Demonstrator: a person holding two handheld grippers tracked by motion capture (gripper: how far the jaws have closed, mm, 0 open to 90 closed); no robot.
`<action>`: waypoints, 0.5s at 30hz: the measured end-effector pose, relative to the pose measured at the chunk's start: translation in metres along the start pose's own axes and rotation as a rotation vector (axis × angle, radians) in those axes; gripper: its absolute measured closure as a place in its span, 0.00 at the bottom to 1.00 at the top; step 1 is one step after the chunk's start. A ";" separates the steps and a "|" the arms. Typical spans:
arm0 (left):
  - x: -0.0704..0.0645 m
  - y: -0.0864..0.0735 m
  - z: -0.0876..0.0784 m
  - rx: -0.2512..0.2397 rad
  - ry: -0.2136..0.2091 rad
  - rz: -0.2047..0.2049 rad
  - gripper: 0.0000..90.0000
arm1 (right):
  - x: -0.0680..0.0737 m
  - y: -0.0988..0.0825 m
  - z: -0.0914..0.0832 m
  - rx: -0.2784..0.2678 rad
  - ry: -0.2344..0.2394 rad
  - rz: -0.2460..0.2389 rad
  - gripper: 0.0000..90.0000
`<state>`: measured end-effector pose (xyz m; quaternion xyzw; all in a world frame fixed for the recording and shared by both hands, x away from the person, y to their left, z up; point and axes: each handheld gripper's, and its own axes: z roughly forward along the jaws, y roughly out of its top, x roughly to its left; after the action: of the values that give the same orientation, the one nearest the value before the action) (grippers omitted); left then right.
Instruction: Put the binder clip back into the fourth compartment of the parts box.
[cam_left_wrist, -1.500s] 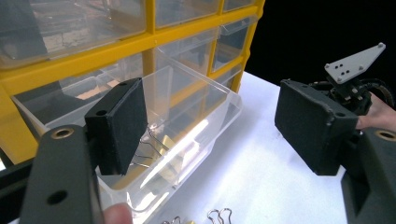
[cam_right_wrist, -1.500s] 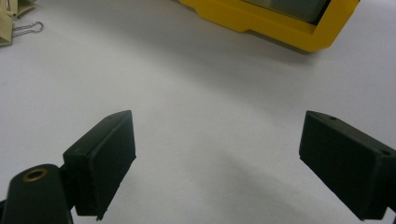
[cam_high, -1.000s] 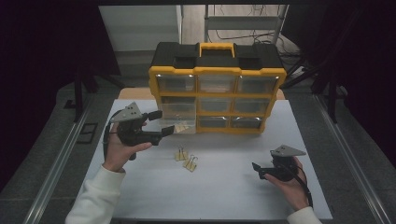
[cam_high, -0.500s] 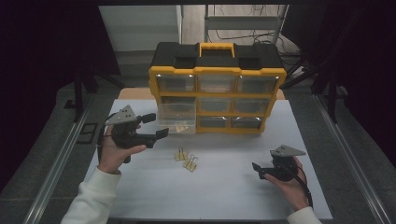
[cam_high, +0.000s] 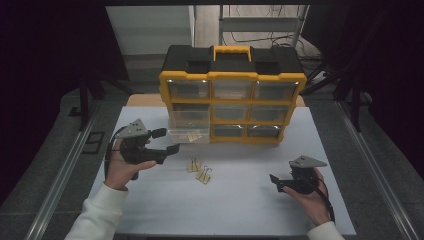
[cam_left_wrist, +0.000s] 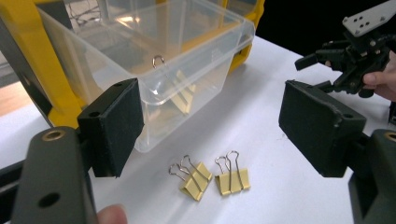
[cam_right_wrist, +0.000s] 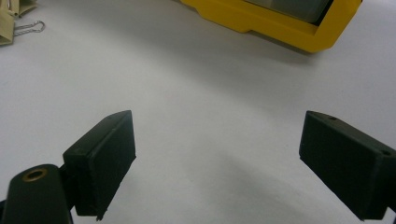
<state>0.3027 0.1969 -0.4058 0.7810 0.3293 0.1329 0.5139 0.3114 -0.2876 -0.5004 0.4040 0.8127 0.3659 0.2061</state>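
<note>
Left gripper, high view: black two-jaw left gripper (cam_high: 167, 141) jaws spread wide, nothing between them, pointing at the pulled-out clear plastic drawer (cam_high: 188, 133).
Organiser, high view: yellow-and-black plastic drawer organiser (cam_high: 232, 95) is the landmark; clear drawer juts from the left end of its middle row.
Clips, high view: two small brass-coloured metal binder clips (cam_high: 198, 170) lie on the white table sheet (cam_high: 235, 205) just in front of the organiser, near the drawer.
Right gripper, high view: black right gripper (cam_high: 276, 181) rests in front of the organiser's right end, well apart from the clips.
Left gripper view: clips (cam_left_wrist: 211, 177) lie side by side between the open pads, wire handles folded back. One more clip (cam_left_wrist: 180, 93) inside the drawer.
Right gripper view: jaws wide open over bare sheet, holding nothing.
Handling (judgement): clips light, stiff, slick; likely to skid. Pinch across the folded body, not the springy wire loops.
</note>
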 end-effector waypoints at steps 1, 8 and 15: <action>0.000 -0.001 0.001 0.005 -0.008 -0.004 0.24 | 0.000 0.000 0.000 0.000 0.000 0.001 0.13; 0.000 -0.007 0.006 0.040 -0.015 -0.008 0.24 | 0.000 0.000 -0.001 -0.003 0.001 0.002 0.13; 0.003 -0.013 0.012 0.066 -0.012 -0.019 0.25 | 0.000 0.000 -0.001 -0.005 0.005 0.001 0.12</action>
<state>0.3069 0.1935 -0.4232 0.7950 0.3378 0.1123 0.4911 0.3110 -0.2876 -0.4996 0.4030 0.8120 0.3690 0.2052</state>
